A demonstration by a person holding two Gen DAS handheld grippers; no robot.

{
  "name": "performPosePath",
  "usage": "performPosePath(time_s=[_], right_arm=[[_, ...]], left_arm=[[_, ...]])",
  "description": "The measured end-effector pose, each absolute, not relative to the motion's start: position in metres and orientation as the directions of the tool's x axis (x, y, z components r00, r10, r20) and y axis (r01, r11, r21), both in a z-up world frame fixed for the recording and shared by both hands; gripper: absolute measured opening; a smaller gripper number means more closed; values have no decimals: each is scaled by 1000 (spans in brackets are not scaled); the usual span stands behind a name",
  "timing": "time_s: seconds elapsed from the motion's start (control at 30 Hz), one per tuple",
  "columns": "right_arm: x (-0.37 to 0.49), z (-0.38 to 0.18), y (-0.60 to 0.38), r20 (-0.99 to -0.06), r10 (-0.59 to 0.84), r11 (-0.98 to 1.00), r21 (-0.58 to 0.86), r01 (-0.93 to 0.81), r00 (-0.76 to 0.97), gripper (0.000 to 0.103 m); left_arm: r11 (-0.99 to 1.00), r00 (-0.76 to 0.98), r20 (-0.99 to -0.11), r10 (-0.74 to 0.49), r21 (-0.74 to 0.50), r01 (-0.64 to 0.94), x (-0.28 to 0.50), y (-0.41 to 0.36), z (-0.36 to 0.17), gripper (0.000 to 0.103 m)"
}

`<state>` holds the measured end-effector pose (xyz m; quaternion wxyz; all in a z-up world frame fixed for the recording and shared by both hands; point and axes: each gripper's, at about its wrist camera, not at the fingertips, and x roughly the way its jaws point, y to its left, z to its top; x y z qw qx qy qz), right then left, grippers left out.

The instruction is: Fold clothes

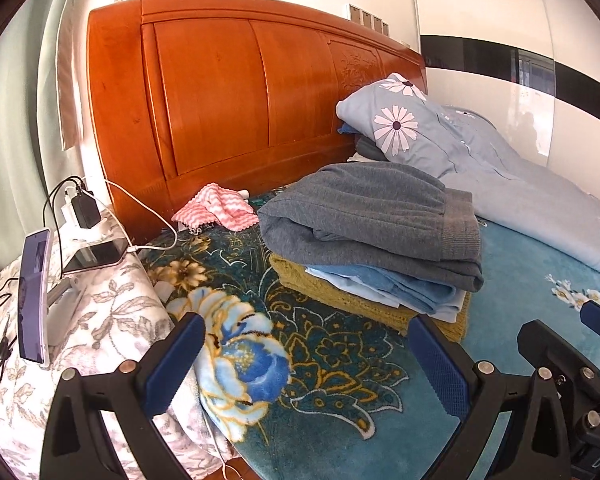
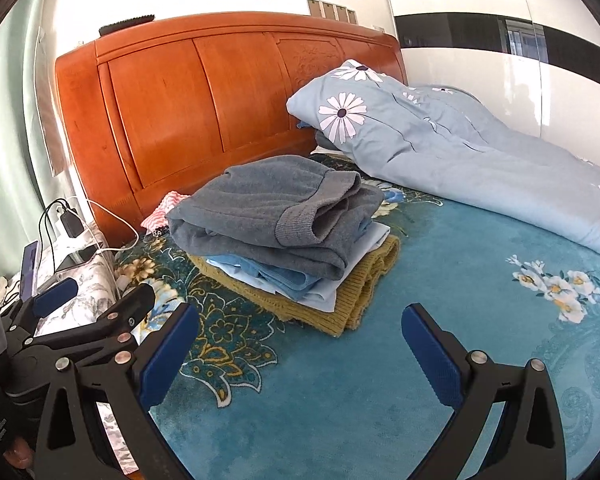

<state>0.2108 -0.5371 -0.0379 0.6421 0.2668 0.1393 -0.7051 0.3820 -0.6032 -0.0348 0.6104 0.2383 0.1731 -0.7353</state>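
Both grippers (image 1: 308,336) (image 2: 300,328) gape over bare blanket (image 2: 380,400) before stacked clothes (image 2: 284,232).

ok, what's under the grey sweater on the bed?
Under the grey sweater: folded blue garments, then a mustard knit at the bottom, on the teal blanket. How many blue pieces, and anything deeper inside, is covered.

Pink-striped cloth (image 2: 162,210) half hidden behind the grey sweater (image 2: 268,208)

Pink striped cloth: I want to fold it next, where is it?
The pink striped cloth lies crumpled by the wooden headboard, left of the folded stack's grey sweater.
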Motion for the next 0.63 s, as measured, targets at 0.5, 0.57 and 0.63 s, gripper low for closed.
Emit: performPosePath(time_s=[0.5,0.57,0.63], right_arm=[[204,-39,-531,-563,-826,-146,147,978,-39,101],[204,-39,-531,-563,-826,-148,145,978,-41,101],[204,-40,-532,-569,-822,-149,144,978,-42,101]], left_arm=[[-214,-177,-586,-790,-6,977,378,-603,-40,103],[-217,-180,-588,-789,-9,976,377,-604,-41,103],[-216,-177,-593,-786,-6,976,376,-604,-43,103]])
